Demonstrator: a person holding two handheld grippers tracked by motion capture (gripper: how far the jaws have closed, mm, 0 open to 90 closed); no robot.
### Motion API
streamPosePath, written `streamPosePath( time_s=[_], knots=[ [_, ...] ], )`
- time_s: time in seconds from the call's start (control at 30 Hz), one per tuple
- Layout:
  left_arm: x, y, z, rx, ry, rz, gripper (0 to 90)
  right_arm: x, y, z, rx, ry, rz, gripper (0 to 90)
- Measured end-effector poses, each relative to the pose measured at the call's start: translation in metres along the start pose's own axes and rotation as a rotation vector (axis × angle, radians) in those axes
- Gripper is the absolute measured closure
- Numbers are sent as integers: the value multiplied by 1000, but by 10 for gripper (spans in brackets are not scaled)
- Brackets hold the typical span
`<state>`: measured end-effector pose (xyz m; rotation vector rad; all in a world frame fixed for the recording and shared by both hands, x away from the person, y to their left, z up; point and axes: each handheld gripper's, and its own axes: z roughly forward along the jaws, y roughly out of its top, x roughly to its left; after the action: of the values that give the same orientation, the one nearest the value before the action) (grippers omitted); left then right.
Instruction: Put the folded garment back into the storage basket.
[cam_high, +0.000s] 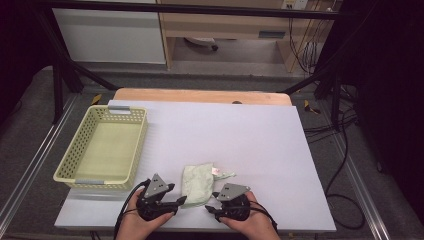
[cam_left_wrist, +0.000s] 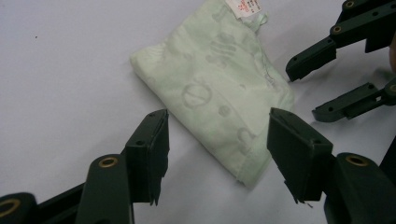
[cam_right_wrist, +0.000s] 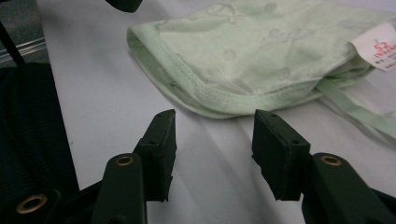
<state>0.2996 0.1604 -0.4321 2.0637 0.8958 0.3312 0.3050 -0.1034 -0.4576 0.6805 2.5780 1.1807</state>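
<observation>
- Folded pale-green cloth (cam_high: 198, 183) lies flat on the white bench (cam_high: 240, 140), at the near edge between both tools; empty yellow basket (cam_high: 102, 148) sits well to its left.
- Left tool (cam_high: 181, 201): released, jaws spread, nothing held, at the cloth's near corner.
- Right tool (cam_high: 210, 202): released too, just short of the stitched hem (cam_right_wrist: 205, 98).
- Judgement: thin, soft, light; will droop and unfold if lifted.
- Best hold: pinch the hem, one tool per corner; avoid the loose label (cam_right_wrist: 379, 46) and ribbon (cam_right_wrist: 359, 114).
</observation>
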Motion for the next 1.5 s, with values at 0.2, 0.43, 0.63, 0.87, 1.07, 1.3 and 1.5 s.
streamPosePath(
  time_s=[0.2, 0.43, 0.63, 0.87, 1.07, 1.3, 1.5],
  knots=[
    [1, 0, -1, -3, 5, -4, 394, 2, 4, 10, -7, 0, 3, 455],
    [1, 0, 0, 1, 5, -2, 394, 4, 9, 16, -24, 4, -9, 438],
    [2, 0, -1, 3, 6, -2, 396, 5, 12, 17, -35, -2, -17, 425],
    [2, 0, 0, 11, 7, 1, 397, 4, 13, 16, -57, -18, -11, 382],
    [2, 0, 1, 20, 3, 4, 396, 2, 13, 23, -14, -15, -3, 360],
    [2, 0, 0, 20, 3, 0, 393, -3, 18, 20, -26, -13, 27, 371],
    [2, 0, 0, 22, 2, 3, 393, -2, 15, 24, -12, -26, 11, 398]
  ],
)
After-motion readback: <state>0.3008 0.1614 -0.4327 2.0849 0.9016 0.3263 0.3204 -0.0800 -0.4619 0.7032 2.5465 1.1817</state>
